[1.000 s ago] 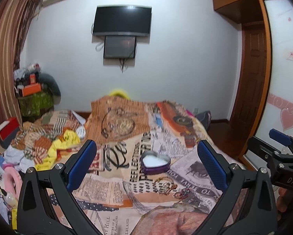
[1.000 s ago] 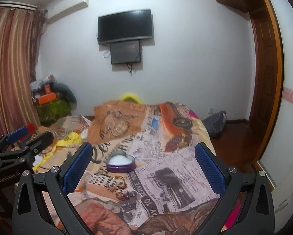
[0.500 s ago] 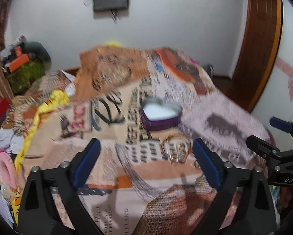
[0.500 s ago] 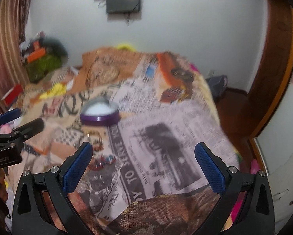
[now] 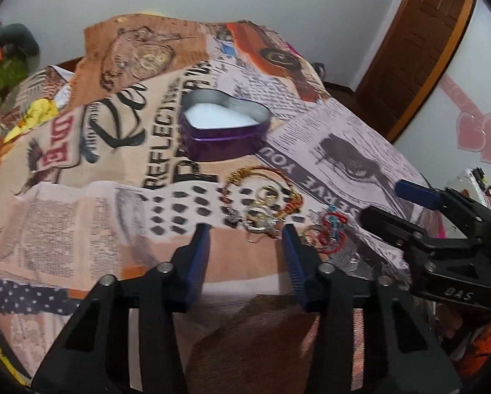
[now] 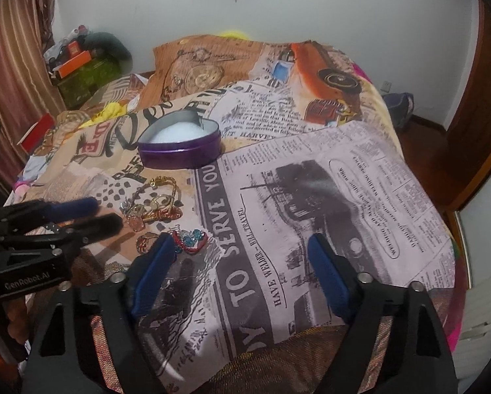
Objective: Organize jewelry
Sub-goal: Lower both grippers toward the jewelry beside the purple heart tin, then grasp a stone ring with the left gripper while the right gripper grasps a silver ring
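On bedspread (image 5: 81, 203) | heart tin (image 5: 224, 128) – notch faces far wall

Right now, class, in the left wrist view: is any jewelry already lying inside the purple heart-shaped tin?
No: the purple heart-shaped tin shows only white padding inside, while the jewelry lies on the bedspread in front of it.

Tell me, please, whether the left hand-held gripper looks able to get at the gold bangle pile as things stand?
Probably yes. The left hand-held gripper points down at the gold bangle pile just ahead of its closing, empty jaws, with only bare bedspread between. The right hand-held gripper stays off to the side.
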`<control>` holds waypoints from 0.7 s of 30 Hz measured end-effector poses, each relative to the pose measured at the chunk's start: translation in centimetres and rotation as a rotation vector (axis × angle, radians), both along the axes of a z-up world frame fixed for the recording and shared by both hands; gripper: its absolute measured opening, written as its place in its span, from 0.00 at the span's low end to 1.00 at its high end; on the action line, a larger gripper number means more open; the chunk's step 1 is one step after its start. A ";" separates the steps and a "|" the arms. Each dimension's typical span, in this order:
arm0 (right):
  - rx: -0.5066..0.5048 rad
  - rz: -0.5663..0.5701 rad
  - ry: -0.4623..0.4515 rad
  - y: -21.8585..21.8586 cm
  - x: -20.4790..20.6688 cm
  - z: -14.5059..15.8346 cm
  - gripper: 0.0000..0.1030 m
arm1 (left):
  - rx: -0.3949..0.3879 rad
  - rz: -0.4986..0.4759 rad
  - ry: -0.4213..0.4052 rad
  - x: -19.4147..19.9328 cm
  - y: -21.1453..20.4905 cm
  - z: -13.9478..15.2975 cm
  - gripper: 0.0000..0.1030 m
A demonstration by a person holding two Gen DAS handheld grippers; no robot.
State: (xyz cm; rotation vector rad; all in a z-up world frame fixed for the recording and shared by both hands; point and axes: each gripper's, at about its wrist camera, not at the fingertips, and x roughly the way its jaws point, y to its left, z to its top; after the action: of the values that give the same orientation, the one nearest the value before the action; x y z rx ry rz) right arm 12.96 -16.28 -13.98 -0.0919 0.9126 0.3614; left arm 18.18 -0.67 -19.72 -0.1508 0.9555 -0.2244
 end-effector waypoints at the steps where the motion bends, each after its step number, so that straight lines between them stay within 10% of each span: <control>1: 0.002 0.004 0.006 -0.1 0.0 -0.1 0.70 | 0.003 -0.010 -0.002 0.0 -0.2 0.0 0.35; 21: 0.034 0.034 0.023 0.6 0.1 0.0 0.51 | 0.013 -0.023 0.009 2.0 -1.6 -0.8 0.13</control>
State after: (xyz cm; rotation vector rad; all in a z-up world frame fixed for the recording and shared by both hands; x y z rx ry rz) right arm 13.05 -15.65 -13.98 -0.0720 0.9282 0.4107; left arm 20.19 -2.27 -20.55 -0.1295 0.9675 -0.2387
